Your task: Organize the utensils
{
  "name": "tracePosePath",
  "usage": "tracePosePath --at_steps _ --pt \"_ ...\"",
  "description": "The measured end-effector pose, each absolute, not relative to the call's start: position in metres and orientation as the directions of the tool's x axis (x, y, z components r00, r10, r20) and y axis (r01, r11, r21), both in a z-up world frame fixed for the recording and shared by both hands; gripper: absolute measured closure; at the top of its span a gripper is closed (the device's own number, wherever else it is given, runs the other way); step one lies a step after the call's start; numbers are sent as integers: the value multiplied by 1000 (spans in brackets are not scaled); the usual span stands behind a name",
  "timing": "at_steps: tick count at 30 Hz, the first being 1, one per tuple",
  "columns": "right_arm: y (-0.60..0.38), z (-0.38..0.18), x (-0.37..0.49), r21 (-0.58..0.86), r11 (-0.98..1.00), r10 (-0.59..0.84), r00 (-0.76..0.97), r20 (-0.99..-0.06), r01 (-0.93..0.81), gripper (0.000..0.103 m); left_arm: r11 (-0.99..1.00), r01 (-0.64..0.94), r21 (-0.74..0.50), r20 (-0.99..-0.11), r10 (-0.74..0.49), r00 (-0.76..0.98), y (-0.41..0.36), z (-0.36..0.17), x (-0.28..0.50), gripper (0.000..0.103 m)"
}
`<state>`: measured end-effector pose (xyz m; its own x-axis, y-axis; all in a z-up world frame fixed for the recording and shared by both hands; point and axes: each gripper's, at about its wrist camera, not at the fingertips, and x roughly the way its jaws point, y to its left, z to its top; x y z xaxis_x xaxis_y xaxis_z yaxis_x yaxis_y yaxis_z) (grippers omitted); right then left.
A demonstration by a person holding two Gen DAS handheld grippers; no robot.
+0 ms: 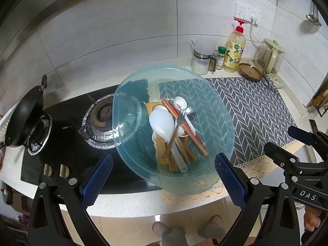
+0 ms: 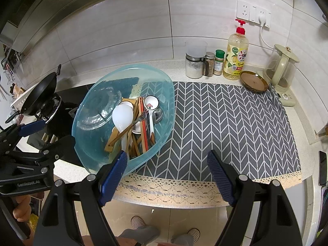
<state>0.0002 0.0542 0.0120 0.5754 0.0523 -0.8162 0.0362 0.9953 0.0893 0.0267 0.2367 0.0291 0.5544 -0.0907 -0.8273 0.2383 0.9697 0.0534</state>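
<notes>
Translucent blue plastic forms the basin (image 2: 123, 123), which is seen on the counter (image 2: 205, 75) partly on the herringbone mat (image 2: 225, 127), with wooden chopsticks (image 2: 143, 127), a white ladle (image 2: 122, 115) and spoons piled inside. The left gripper (image 1: 163, 181) and right gripper (image 2: 167, 177) are both held spread wide before the basin, nothing being grasped.

The lower ends of the chopsticks (image 2: 143, 123) and wooden utensils (image 2: 114, 137) in the blue basin (image 2: 164, 94) overlap, too tangled to count. The ladle (image 1: 311, 17) on the far right wall is cut by the picture's edge. The labels on the spice jars (image 2: 214, 63) are too small to read.
</notes>
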Motion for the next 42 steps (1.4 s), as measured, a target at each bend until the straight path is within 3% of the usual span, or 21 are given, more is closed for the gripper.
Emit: tracePosePath --at_steps 42 --pt "55 13 -4 81 996 48 575 -816 32 25 978 205 41 -834 -80 546 235 30 24 4"
